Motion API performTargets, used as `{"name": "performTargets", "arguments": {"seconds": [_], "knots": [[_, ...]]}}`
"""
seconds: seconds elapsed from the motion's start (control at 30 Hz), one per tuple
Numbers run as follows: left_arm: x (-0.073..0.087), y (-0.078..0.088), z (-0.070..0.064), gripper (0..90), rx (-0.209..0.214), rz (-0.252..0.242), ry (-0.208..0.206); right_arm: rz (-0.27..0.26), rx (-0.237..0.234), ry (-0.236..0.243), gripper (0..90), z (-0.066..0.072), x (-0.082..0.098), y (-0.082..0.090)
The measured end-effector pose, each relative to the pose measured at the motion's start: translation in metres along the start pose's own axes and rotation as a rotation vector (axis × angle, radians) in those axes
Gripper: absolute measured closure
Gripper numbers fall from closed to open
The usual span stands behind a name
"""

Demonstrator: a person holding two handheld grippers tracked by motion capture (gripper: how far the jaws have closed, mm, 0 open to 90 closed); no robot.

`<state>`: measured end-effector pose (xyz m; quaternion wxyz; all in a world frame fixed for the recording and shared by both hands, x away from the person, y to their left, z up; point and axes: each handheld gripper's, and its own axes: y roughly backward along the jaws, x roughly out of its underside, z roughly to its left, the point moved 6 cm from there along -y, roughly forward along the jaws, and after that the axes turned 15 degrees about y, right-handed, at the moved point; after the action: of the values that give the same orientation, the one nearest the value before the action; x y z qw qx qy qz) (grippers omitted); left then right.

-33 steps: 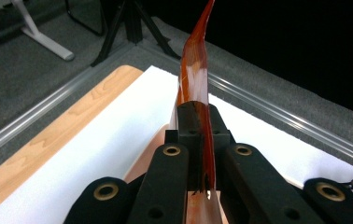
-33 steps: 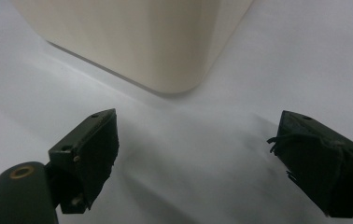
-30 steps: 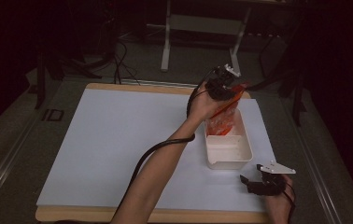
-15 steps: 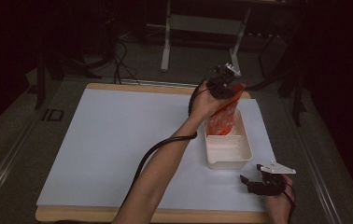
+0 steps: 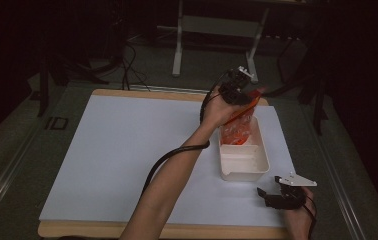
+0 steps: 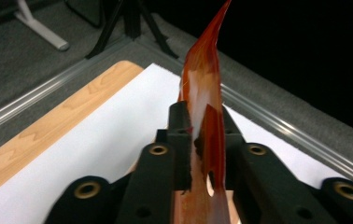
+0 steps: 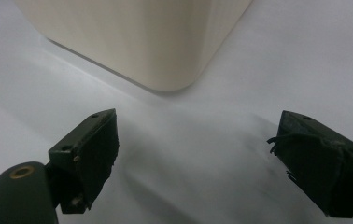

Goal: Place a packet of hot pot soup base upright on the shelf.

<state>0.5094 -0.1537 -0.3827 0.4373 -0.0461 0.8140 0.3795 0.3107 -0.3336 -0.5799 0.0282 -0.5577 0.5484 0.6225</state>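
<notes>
A translucent orange bag [image 5: 237,127] stands upright with its lower end inside the white tray [image 5: 244,175], at the tray's far end. My left gripper [image 5: 239,92] is at the bag's top edge. In the left gripper view the bag [image 6: 205,93] rises edge-on between the black jaws of my left gripper [image 6: 202,112], which have just been opening; a thin dark gap shows beside the film. My right gripper [image 5: 269,197] rests low near the table's front right, just in front of the tray. In its own view my right gripper [image 7: 198,154] is open and empty, facing the tray's corner [image 7: 142,37].
A white sheet [image 5: 127,150] covers the wooden tabletop [image 5: 142,93]. The left gripper's black cable [image 5: 172,155] loops beside the forearm. Metal stand legs [image 5: 179,55] and cables lie on the dark floor behind the table.
</notes>
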Motion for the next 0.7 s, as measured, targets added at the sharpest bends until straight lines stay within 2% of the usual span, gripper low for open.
{"name": "performTargets", "arguments": {"seconds": [0.23,0.37,0.5,0.63,0.7], "knots": [[-0.003,0.028,-0.001,71.0,0.039,-0.052,-0.006,0.002,0.001,0.001,13.5,0.000,0.000,0.000],[-0.002,0.054,0.002,67.4,0.074,-0.110,0.006,0.004,0.001,0.003,13.5,0.000,0.000,0.000],[0.006,0.076,0.008,66.0,0.058,-0.136,-0.017,0.009,0.003,0.001,13.5,0.000,0.000,-0.001],[0.018,0.100,0.019,64.5,0.070,-0.179,0.010,0.011,0.004,-0.001,13.5,0.000,0.000,-0.001],[0.025,0.108,0.024,63.5,0.060,-0.179,0.013,0.011,0.006,0.003,13.5,0.000,0.000,-0.001]]}}
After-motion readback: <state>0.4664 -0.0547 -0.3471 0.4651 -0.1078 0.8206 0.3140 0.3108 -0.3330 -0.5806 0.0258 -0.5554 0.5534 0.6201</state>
